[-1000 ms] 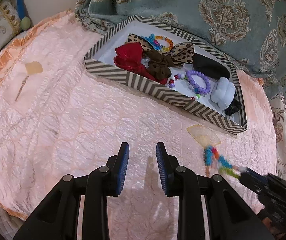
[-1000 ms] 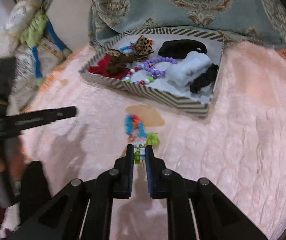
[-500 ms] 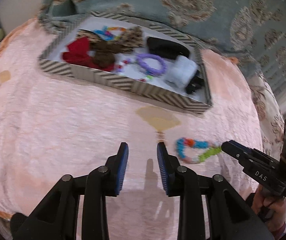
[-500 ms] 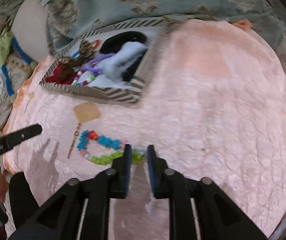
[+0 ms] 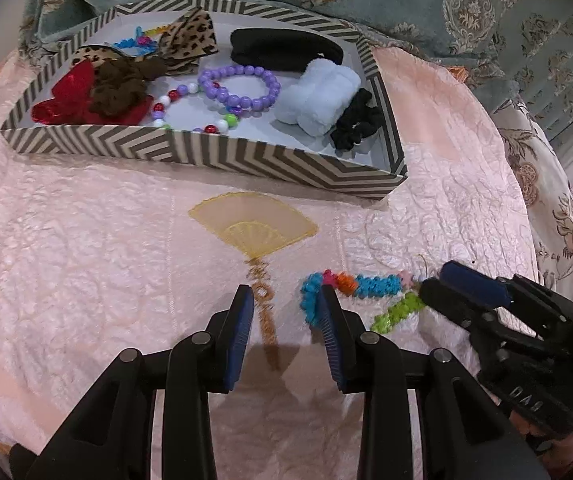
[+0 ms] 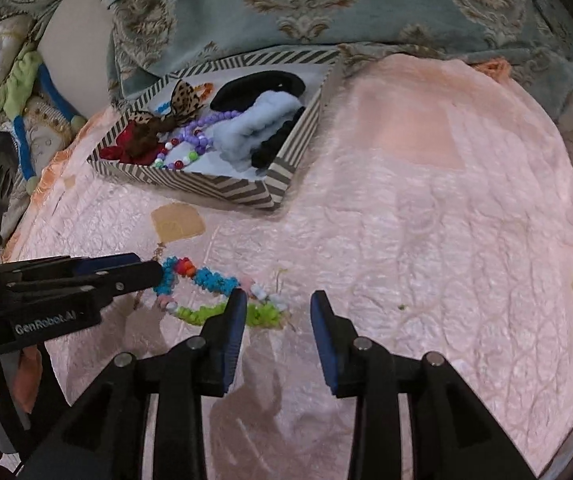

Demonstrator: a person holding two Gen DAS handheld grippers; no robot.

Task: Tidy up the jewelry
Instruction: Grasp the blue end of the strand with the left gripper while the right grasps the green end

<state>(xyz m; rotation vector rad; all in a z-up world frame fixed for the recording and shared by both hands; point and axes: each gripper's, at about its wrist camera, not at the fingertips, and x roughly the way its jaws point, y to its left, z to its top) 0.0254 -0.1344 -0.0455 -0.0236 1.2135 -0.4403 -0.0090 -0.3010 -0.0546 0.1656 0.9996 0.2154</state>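
Left wrist view.
- Left gripper (image 5: 286,308): fingers apart, just been opening, nothing between them. Its right finger touches or overlaps the blue end of the bracelet (image 5: 366,286); contact cannot be told.
- Bracelet: slack multicolour loop flat on the pink quilt (image 5: 86,260) at 4 o'clock, well short of the tray (image 5: 206,152) at 12 o'clock.
- Right gripper (image 5: 434,280): tips at the loop's far end, 3 o'clock.
- Risk: the loop lies outside the left gap; closing now likely pinches quilt, or only one strand.

Right wrist view.
- Right gripper (image 6: 276,308): fingers apart, just been opening, empty; green beads at its left finger.
- Left gripper (image 6: 154,270): at 9 o'clock, tips at the blue end.
- Tray (image 6: 214,190): 11 o'clock, already crowded.
- Risk: both grippers crowd one small loop and may collide or drag it; a loose hold may drop it before the tray, or snag the quilt.
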